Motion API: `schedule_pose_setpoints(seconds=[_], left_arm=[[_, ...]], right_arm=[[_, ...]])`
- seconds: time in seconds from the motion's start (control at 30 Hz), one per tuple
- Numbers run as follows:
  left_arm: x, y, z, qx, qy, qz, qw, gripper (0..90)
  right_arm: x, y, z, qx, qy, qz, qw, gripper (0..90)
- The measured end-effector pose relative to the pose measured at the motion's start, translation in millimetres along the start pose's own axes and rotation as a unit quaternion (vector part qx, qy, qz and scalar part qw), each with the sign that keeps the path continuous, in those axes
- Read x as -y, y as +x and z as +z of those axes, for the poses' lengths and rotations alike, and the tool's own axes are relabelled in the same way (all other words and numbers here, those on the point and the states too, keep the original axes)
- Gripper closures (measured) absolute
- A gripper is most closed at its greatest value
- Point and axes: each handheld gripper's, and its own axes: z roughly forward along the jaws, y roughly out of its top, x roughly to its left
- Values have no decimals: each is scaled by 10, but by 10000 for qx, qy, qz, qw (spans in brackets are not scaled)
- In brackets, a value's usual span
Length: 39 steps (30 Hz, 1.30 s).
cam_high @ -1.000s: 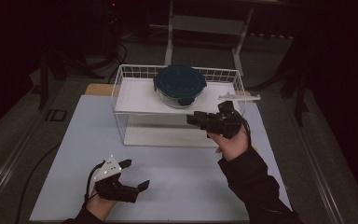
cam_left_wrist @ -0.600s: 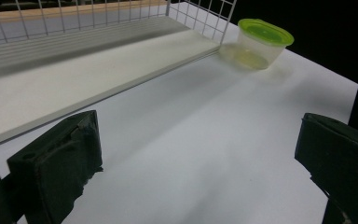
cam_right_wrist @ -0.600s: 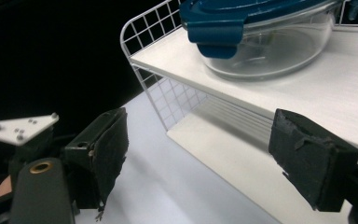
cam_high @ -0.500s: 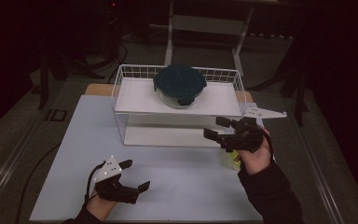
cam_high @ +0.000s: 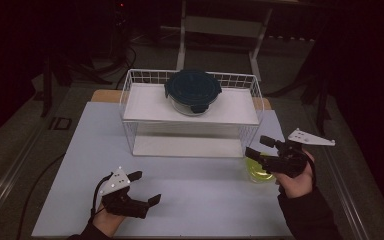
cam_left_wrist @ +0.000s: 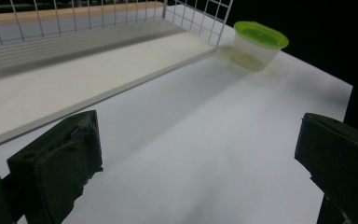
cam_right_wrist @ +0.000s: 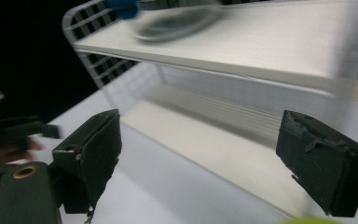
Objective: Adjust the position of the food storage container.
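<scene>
- Round lidded container (cam_high: 193, 91) sits on the wire rack's (cam_high: 252, 95) upper shelf, well beyond the jaws.
- Right gripper (cam_high: 264, 151), jaws just opened wide and empty, hovers above the green-lidded cup (cam_left_wrist: 257, 45) on the tabletop (cam_high: 200, 195); likely next.
- Left gripper (cam_high: 145, 189) rests open, empty.

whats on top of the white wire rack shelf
A round glass container with a dark blue lid sits on the white wire rack's upper shelf. The lid hides whatever is inside it.

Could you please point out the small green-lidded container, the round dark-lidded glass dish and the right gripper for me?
green-lidded container (cam_left_wrist: 259, 44): left gripper view, on the clear side wall just under its lid.
dark-lidded glass dish (cam_high: 193, 88): high view, on the middle of its lid.
right gripper (cam_high: 259, 146): high view, midway between its fingertips.
</scene>
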Motion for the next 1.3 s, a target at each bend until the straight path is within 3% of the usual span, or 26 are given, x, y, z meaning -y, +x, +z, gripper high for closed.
schedule_pose_setpoints(seconds=[0.23, 0.27, 0.4, 0.5, 0.87, 1.13, 1.3], left_arm=[[-3, -3, -4, 2, -54, -11, 10000, 1], [-3, -3, -3, 1, -61, -13, 10000, 1], [-3, -2, -3, -13, -54, -29, 10000, 1], [-2, -2, -1, 7, -65, -37, 10000, 1], [5, -5, 12, 29, -10, -18, 10000, 2], [1, -9, 10, 41, -36, -20, 10000, 1], [4, -1, 14, 33, -13, -28, 10000, 2]], right_arm=[[190, -271, -165, 445, -31, 116, 9989, 229], [251, -368, -241, 658, 7, 105, 9978, 330], [360, -496, -344, 1003, 97, 119, 9948, 516], [446, -591, -390, 1245, 255, 249, 9916, 599], [756, -908, -389, 1666, 696, 522, 9822, 887], [1034, -1102, -273, 1741, 1096, 798, 9753, 900], [1189, -1179, -196, 1614, 1264, 970, 9739, 900]])
